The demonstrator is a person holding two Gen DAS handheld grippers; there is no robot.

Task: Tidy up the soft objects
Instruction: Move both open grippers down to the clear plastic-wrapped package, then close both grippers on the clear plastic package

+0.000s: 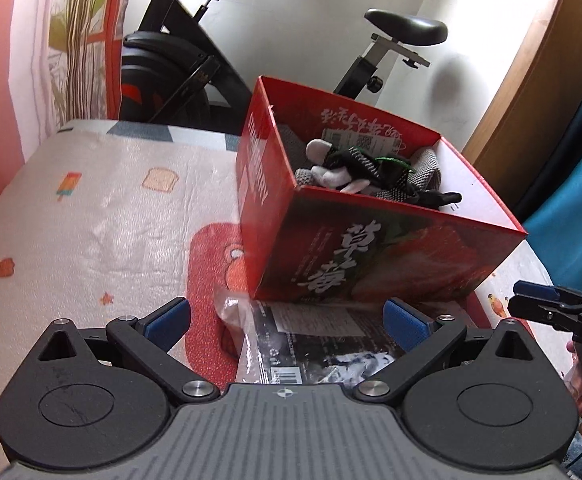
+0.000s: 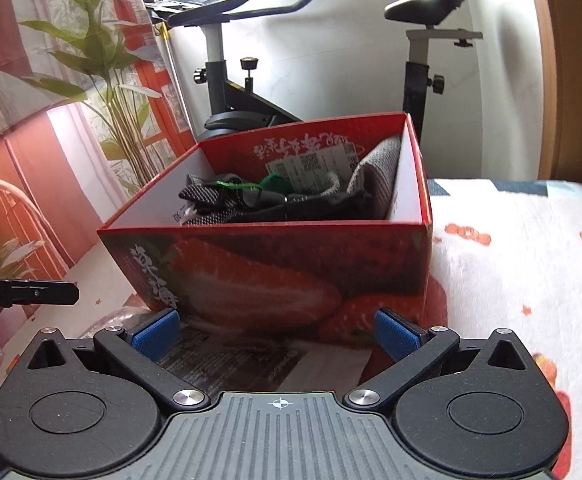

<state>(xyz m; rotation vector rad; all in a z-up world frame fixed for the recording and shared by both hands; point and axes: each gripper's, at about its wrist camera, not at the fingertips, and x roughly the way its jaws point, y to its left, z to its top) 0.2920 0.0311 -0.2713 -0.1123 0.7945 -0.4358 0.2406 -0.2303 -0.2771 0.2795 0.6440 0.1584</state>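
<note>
A red strawberry-print box (image 1: pixel 331 264) (image 2: pixel 271 272) stands open on the patterned blanket. Inside it lie black and white gloves (image 1: pixel 355 168), dark knit pieces (image 2: pixel 219 200) and a grey knit cloth (image 1: pixel 423 164) (image 2: pixel 379 168). A flat plastic-wrapped package (image 1: pixel 291 356) (image 2: pixel 227 356) lies on the blanket against the box's near wall. My left gripper (image 1: pixel 287 318) hangs open just above this package, with nothing pressed between its blue pads. My right gripper (image 2: pixel 277 330) is open too, low in front of the box over the same package. Each gripper shows at the edge of the other's view (image 1: pixel 539 304) (image 2: pixel 51 292).
An exercise bike (image 1: pixel 195 72) (image 2: pixel 227 80) stands behind the bed against the white wall. A tall plant (image 2: pixel 103 80) and red-patterned curtain are at the left. A wooden panel (image 1: pixel 531 92) and a person's blue sleeve (image 1: pixel 571 220) are at the right. The blanket (image 1: pixel 111 208) (image 2: pixel 511 260) spreads beside the box.
</note>
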